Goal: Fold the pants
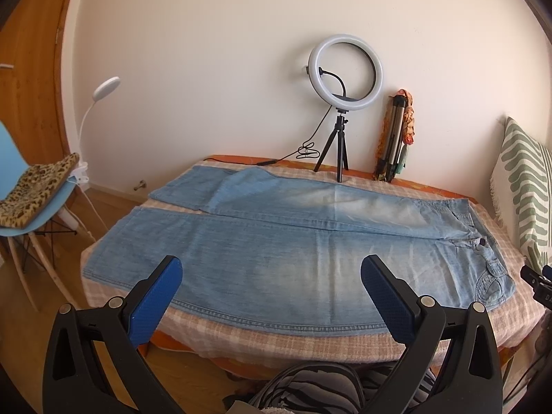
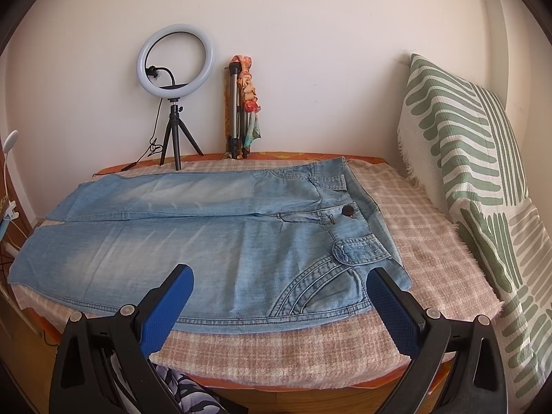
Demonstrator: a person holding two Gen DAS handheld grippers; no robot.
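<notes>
Two pairs of blue padded fingers (image 1: 157, 302) stand spread wide with nothing between them, so neither tool has hold of any cloth yet. The left gripper (image 1: 272, 296) hangs over the near edge of the pants (image 1: 293, 252), about the lower half of the near leg, while the right gripper (image 2: 279, 300) sits above the near hip, its right finger (image 2: 391, 310) close to the curved pocket (image 2: 321, 286). That spacing looks deliberate: one tool for the leg and one for the waist lets the near side be lifted evenly, which I judge to be the setup for folding one leg over the other. The pants lie flat and face up across a checked blanket (image 2: 276, 345), waistband toward the person's right, hems toward the left, both legs side by side and smoothed out, the dark button (image 2: 347, 210) showing at the fly. Laid out so, the long seam runs along the table's near edge within easy reach. Behind, against the wall and clear of the denim, stand a ring light (image 2: 176, 58) on its small tripod and a folded tripod (image 2: 236, 110) wrapped with a scarf. A green striped cushion (image 2: 465, 158) leans at the right end, and a blue chair (image 1: 31, 207) with a leopard-print cloth stands to the left in the left wrist view.
</notes>
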